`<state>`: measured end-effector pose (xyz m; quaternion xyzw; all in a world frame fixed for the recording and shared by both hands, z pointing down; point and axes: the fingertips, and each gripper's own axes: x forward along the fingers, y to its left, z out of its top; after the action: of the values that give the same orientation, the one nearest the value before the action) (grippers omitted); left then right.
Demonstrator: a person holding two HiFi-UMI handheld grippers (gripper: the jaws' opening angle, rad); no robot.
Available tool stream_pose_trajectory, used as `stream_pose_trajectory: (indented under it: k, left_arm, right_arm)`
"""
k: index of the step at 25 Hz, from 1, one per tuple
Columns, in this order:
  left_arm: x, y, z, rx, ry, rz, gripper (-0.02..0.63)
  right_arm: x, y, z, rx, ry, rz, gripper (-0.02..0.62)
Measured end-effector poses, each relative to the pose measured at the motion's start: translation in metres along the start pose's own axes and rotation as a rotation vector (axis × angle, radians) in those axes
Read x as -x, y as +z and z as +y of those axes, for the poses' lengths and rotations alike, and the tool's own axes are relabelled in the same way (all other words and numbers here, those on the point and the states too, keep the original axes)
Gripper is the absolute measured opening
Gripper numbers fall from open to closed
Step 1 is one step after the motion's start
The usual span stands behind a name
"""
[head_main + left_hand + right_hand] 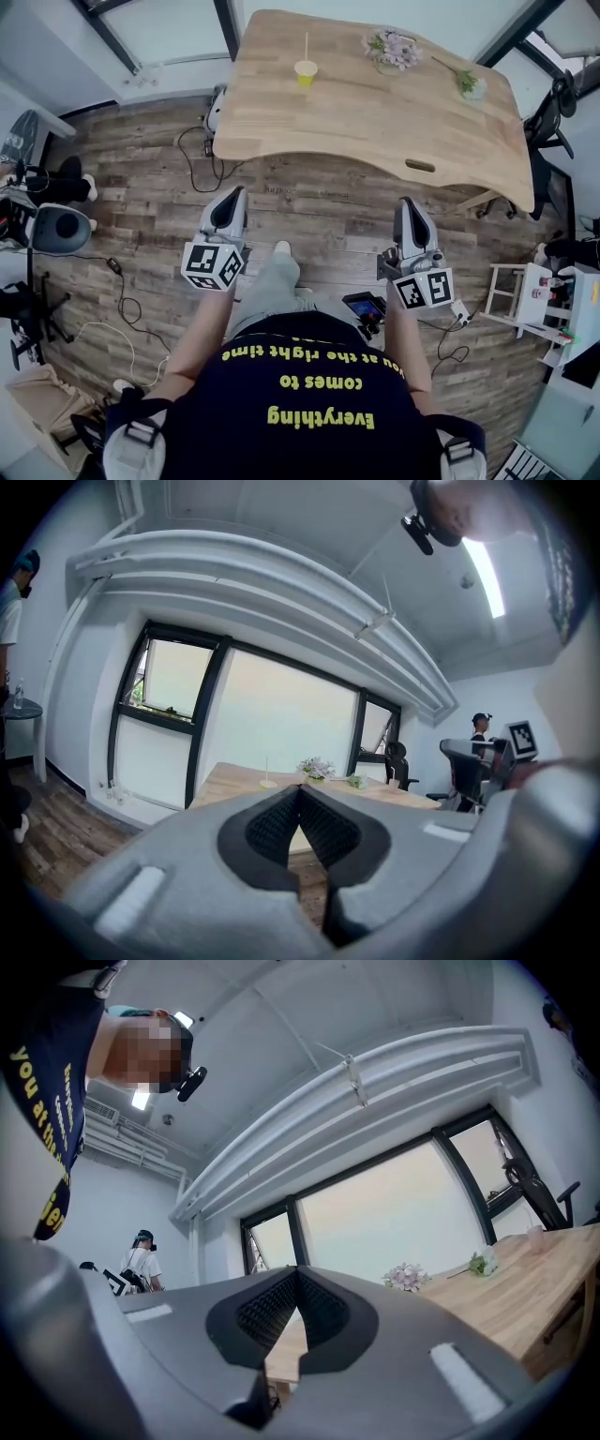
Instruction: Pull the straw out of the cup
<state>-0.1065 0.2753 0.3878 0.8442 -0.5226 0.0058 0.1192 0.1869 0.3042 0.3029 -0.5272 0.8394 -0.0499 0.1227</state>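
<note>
The left gripper [235, 193] has its grey jaws closed, ribbed black pads meeting at the tips with nothing between them. The right gripper [406, 202] is closed the same way and also empty. Both are held out over the plank floor, short of the near edge of the table [394, 131] and well apart from it.

The cup [306, 72] is small, yellow and tapered. It stands near the table's far edge, towards its left end, with the thin pale straw [306, 47] rising upright out of it. From the left gripper it lies ahead and a little to the right, and from the right gripper ahead and well to the left, so the left one looks nearer.

With the straw's long axis vertical, the pull probably has to go straight up. The tabletop is smooth light wood with rounded edges. A bunch of pale flowers [392, 47] sits to the right of the cup.
</note>
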Motion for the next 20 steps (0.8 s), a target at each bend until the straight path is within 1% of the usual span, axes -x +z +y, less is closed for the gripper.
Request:
stream_pose_trajectory:
  k: [9, 20]
  left_arm:
    - [-0.041, 0.005, 0.023, 0.011, -0.015, 0.020, 0.002]
    - [-0.080, 0.019, 0.064, 0.011, -0.038, 0.020, 0.002]
  right_arm:
    - [-0.041, -0.006, -0.018, -0.006, -0.030, 0.003, 0.005]
    - [-0.096, -0.014, -0.019, -0.007, -0.039, -0.002, 0.005]
